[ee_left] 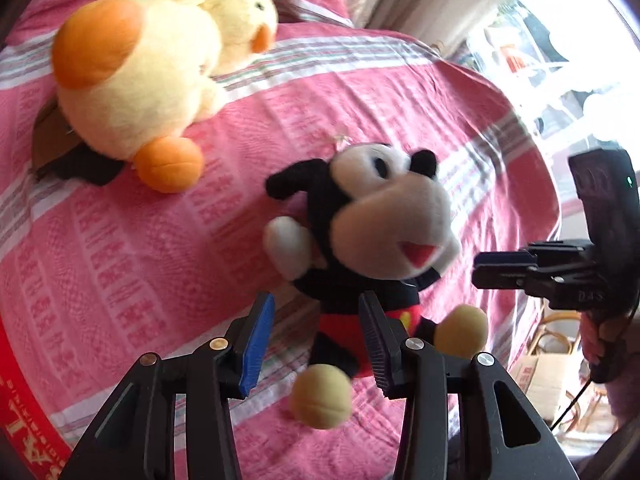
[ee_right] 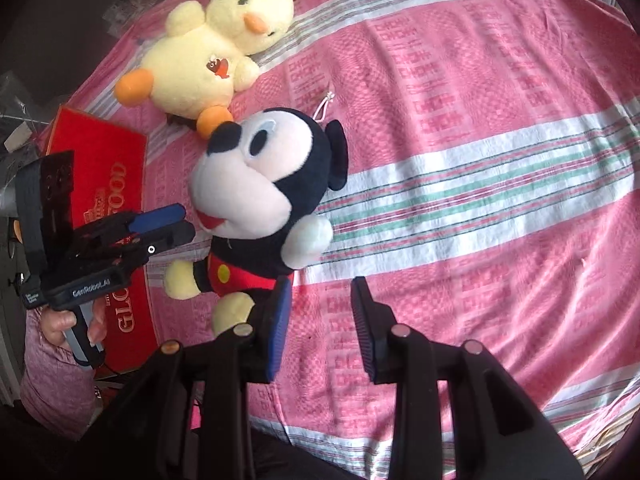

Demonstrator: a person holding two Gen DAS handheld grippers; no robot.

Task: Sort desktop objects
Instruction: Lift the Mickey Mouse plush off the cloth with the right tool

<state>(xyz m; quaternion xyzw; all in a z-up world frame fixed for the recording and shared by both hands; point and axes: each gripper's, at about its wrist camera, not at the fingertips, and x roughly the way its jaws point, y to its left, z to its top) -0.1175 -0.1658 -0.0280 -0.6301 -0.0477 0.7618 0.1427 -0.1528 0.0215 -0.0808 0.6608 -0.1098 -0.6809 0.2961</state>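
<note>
Mouse plush (ee_left: 372,236) (ee_right: 264,196): one, black, white and red with pale yellow feet, centre of the left wrist view and centre-left of the right wrist view. It lies on the pink striped cloth (ee_left: 140,240) (ee_right: 480,160) covering the surface.

Left gripper (ee_left: 316,344) (ee_right: 176,226): jaws open around empty air, the right-hand pad just beside the mouse's red shorts and feet; whether it touches cannot be told. In the right wrist view it sits at the left, pointing at the mouse's chin.

Right gripper (ee_right: 320,328) (ee_left: 486,272): jaws open, holding nothing, its blue pad near the mouse's lower foot. In the left wrist view it shows at the right edge, jaws aimed at the mouse; their gap cannot be judged there.

Duck plush (ee_left: 152,64) (ee_right: 208,56): one, yellow with orange beak and feet, upper left in both views, one foot just beside the mouse's head in the right wrist view.

Open room: bare cloth fills the whole right half of the right wrist view. The cloth's edge drops away at the right of the left wrist view.

Red box (ee_right: 108,208) (ee_left: 28,400): one, gold lettering, at the left edge beside the mouse, closing that side.

Dark flat item (ee_left: 72,152): one, partly under the duck; kind unclear.
</note>
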